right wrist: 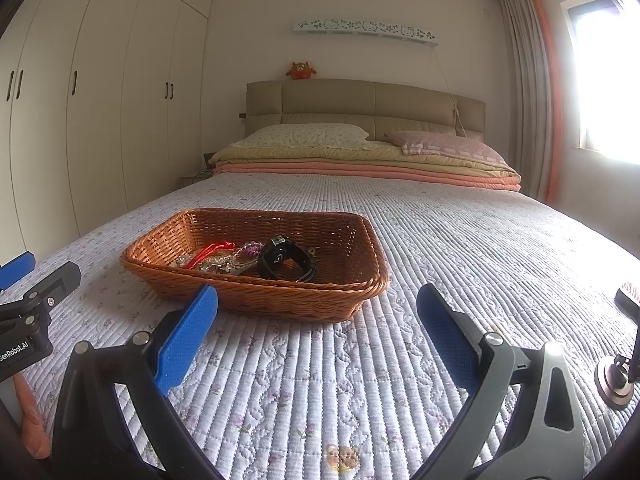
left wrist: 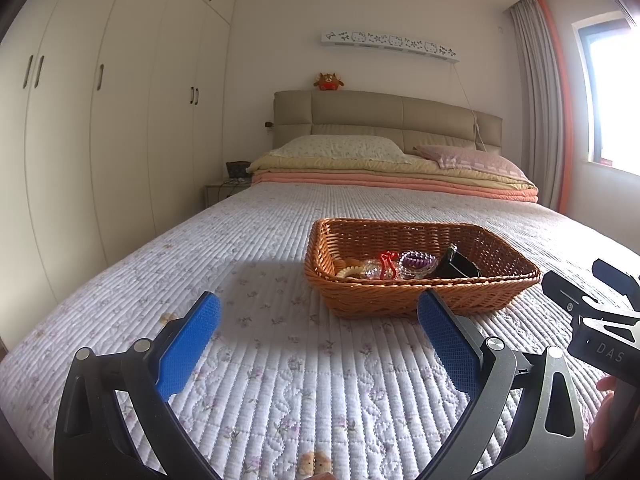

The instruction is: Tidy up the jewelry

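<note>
A brown wicker basket (left wrist: 376, 300) sits on the quilted bed, ahead of both grippers; it also shows in the right wrist view (right wrist: 296, 300). In it lie a red cord piece (left wrist: 387, 265), clear and purple bead bracelets (left wrist: 418, 262), a cream bead bracelet (left wrist: 352, 271) and a black watch (right wrist: 285, 262). My left gripper (left wrist: 319, 322) is open and empty, just short of the basket's near wall. My right gripper (right wrist: 318, 316) is open and empty, to the right of the basket's near corner. The right gripper's body shows at the right edge of the left view (left wrist: 592, 304).
A metal stand base (right wrist: 616, 380) and a dark object (right wrist: 628, 300) lie on the quilt at the far right. Folded blankets and two pillows (left wrist: 392, 168) lie at the head of the bed. White wardrobes (left wrist: 120, 100) line the left wall.
</note>
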Available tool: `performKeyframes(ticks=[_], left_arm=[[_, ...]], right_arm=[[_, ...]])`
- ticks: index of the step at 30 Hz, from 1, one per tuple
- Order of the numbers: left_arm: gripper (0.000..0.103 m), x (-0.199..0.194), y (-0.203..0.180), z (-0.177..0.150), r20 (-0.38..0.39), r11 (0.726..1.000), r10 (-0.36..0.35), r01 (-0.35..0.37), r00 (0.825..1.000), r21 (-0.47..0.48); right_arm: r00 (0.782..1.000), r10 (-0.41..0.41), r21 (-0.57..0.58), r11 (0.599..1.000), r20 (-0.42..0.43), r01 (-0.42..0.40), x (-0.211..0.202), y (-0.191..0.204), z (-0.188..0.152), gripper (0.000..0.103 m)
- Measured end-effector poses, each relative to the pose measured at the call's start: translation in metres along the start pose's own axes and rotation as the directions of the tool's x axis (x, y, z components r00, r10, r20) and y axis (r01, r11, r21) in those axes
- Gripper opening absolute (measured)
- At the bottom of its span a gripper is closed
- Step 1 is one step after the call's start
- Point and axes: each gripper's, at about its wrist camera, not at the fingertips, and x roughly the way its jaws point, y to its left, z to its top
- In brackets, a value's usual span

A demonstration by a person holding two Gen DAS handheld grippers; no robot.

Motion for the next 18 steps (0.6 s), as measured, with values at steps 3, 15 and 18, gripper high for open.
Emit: performKeyframes(ticks=[3,15,18], left_arm=[[0.095,-0.0001,-0.0001,0.0001,0.0,1.0,0.0,0.0,1.0,0.0],[0.095,0.0002,-0.0001,-0.0005,-0.002,1.0,0.0,0.0,1.0,0.0],[0.095,0.0002,0.0,-0.001,-0.006,1.0,-0.004,0.004,1.0,0.0]], right_arm=[[1.0,0.001,0.002,1.0,0.001,-0.001,0.0001,0.0001,-0.0001,0.095],[1.0,0.007,0.004,1.0,-0.005,-0.007,0.001,-0.002,-0.0003,0.095],[1.0,0.009,0.004,1.0,-0.004,-0.009,0.0008,-0.0023,-0.0004,0.095]])
